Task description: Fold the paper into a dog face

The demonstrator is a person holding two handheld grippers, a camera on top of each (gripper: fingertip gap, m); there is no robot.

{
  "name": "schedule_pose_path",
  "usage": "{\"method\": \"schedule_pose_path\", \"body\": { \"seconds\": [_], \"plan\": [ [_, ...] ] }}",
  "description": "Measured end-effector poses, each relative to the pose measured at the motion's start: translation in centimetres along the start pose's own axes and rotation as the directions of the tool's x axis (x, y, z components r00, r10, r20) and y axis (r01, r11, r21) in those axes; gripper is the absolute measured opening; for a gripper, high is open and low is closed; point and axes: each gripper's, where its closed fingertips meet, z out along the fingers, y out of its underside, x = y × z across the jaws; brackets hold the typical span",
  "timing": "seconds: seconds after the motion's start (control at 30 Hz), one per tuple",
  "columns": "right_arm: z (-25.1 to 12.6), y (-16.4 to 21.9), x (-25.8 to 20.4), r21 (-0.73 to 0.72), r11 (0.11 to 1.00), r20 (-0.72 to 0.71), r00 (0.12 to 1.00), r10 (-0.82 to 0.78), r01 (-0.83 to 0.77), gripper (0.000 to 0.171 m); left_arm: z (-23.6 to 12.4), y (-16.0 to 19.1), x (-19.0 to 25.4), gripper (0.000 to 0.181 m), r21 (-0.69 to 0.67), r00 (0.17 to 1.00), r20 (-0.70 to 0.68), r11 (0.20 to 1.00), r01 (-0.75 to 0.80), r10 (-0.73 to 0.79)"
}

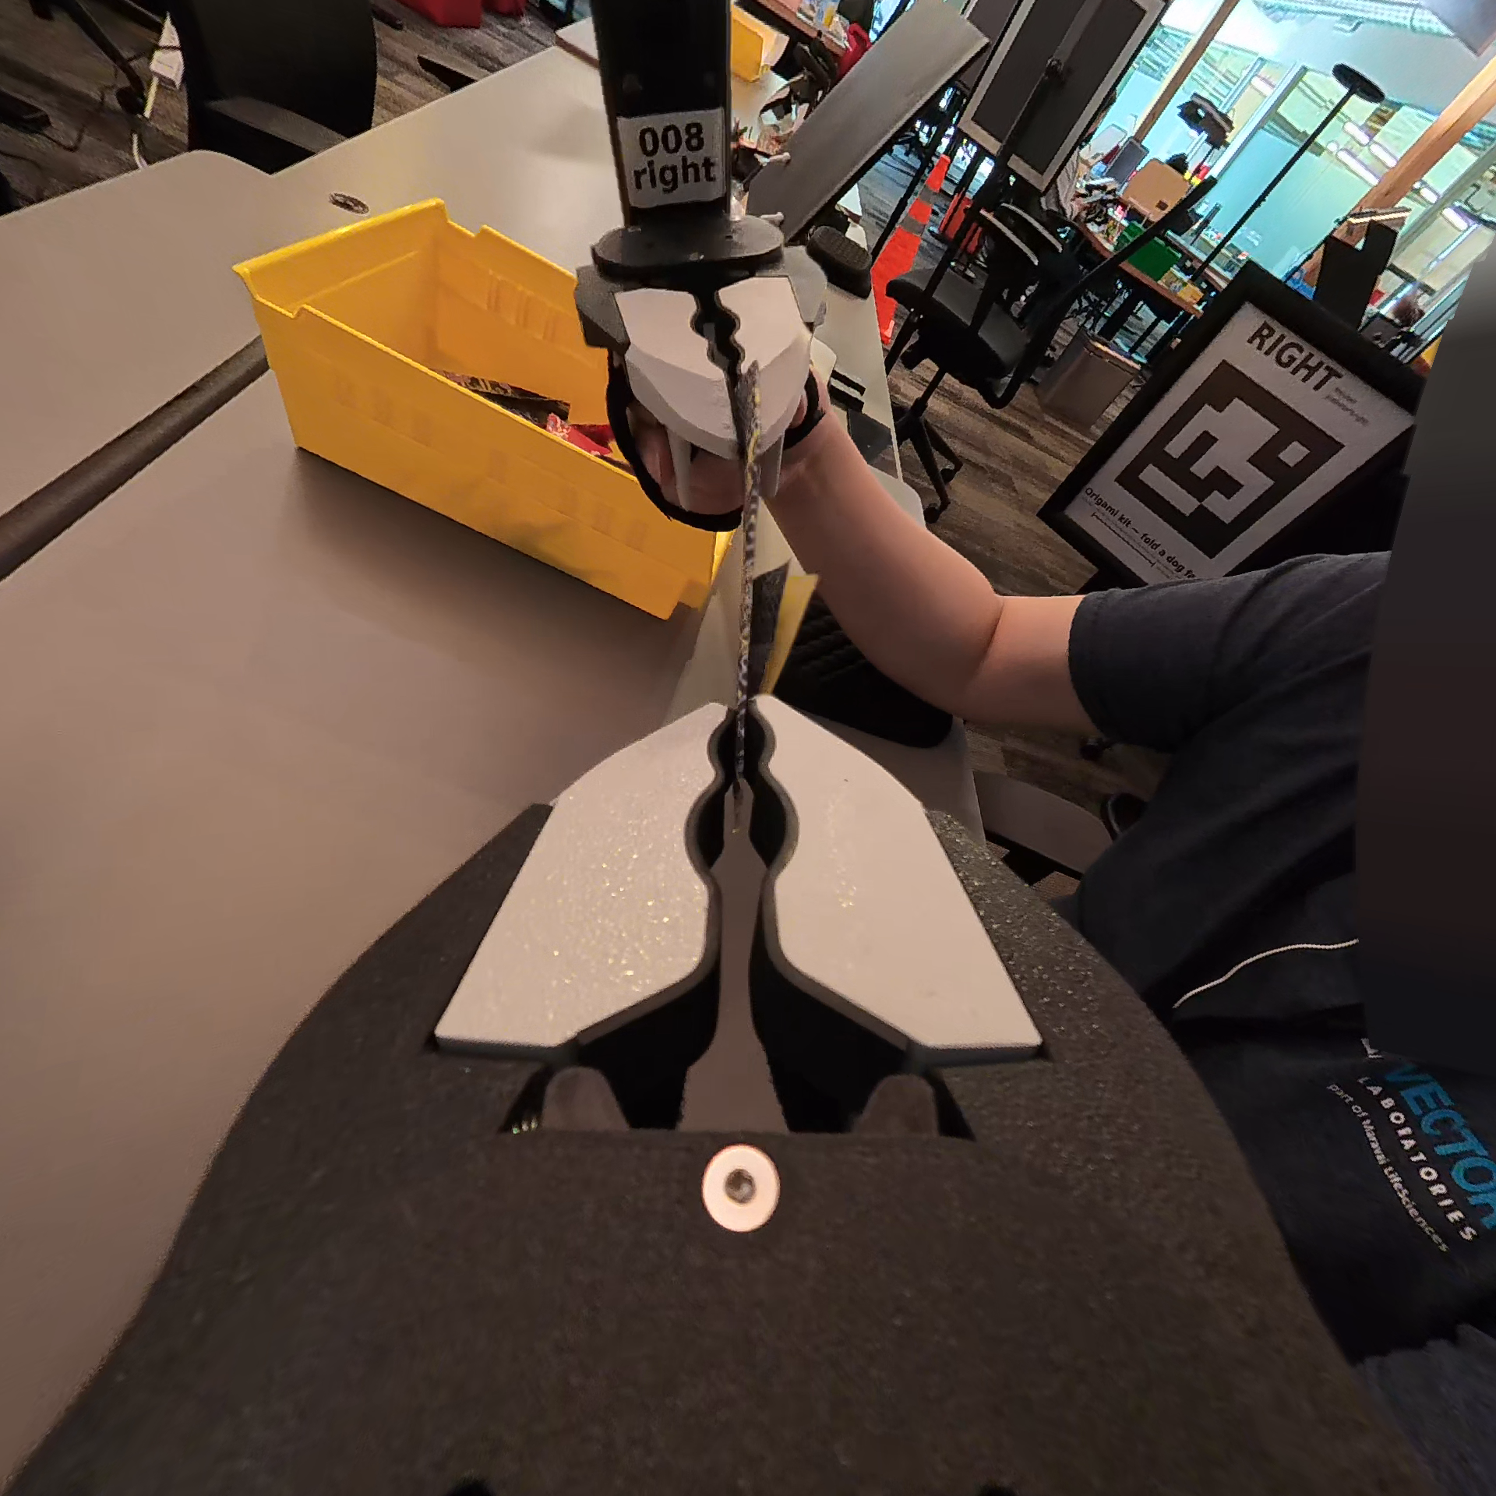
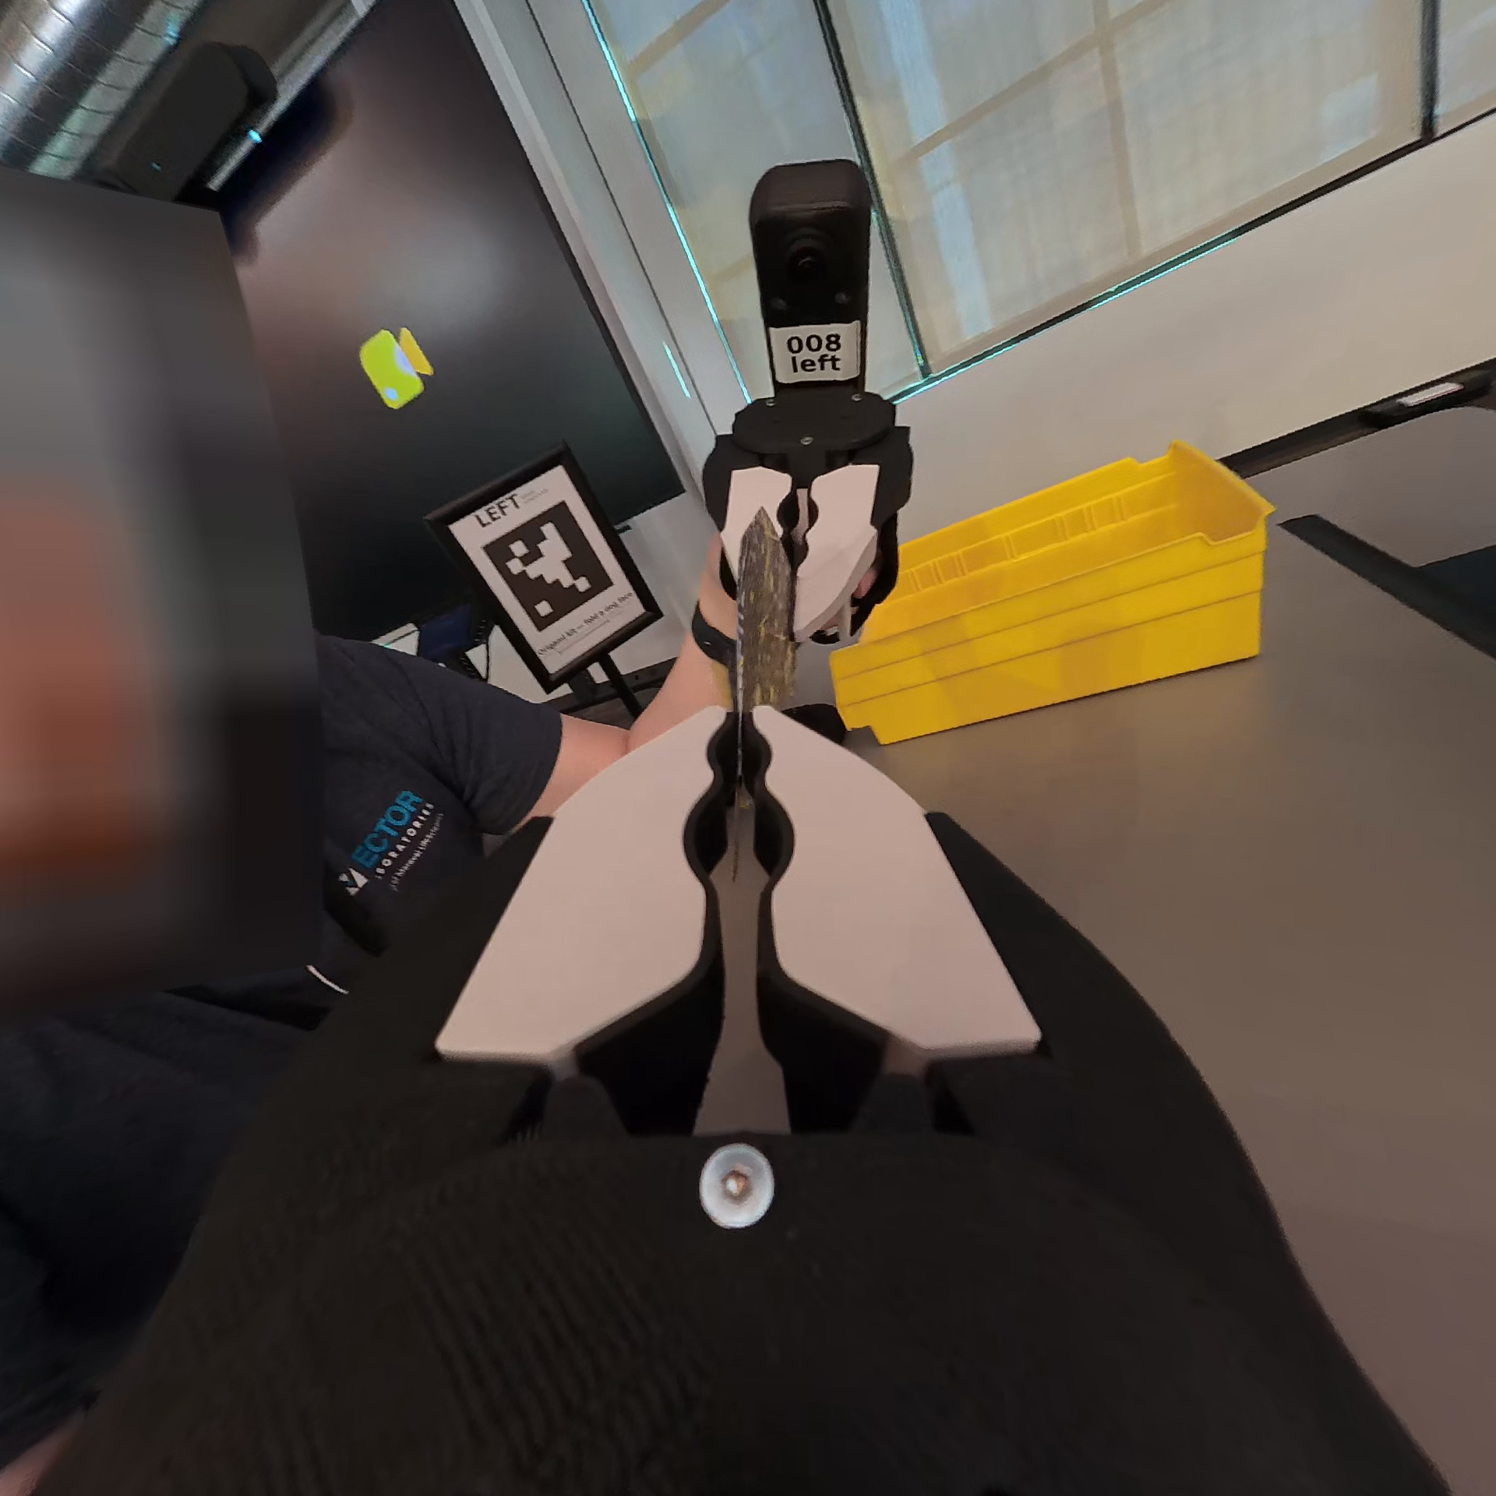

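Observation:
A folded sheet of dark patterned paper with a yellow underside hangs edge-on in the air between my two grippers, above the table's near edge. My left gripper is shut on one end of the paper. My right gripper is shut on the other end of the paper. The two grippers face each other: the right gripper shows in the left wrist view, and the left gripper in the right wrist view. Both pairs of pads press on the sheet.
A yellow plastic bin with coloured papers inside stands on the grey table; it also shows in the right wrist view. The person's arm reaches in. Framed marker signs stand beside the table. Spacing between my two grippers at the tips: around 9 cm.

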Motion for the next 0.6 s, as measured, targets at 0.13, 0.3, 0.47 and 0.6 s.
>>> {"method": "schedule_pose_path", "body": {
  "seconds": [0.13, 0.3, 0.47, 0.6],
  "plan": [
    [-0.08, 0.01, 0.08, 0.001, 1.0, 0.0, 1.0, 0.006, -0.006, 0.001, 0.02, -0.07, -0.01, 0.0, 0.007, 1.0, -0.007, 1.0, 0.008, -0.008],
    [-0.09, 0.18, 0.32, -0.002, 1.0, -0.002, 1.0, 0.015, -0.015, 0.001, -0.01, 0.02, -0.06, 0.0, 0.004, 1.0, -0.008, 1.0, 0.012, -0.012],
    [-0.09, 0.3, 0.42, -0.007, 1.0, -0.004, 1.0, 0.02, -0.02, 0.001, 0.01, 0.11, -0.16, 0.0, 0.0, 1.0, -0.006, 1.0, 0.016, -0.016],
    [-0.11, 0.42, 0.53, -0.013, 1.0, -0.008, 1.0, 0.021, -0.022, 0.001, 0.0, 0.13, -0.29, 0.0, 0.001, 1.0, -0.005, 1.0, 0.02, -0.02]
  ]
}}
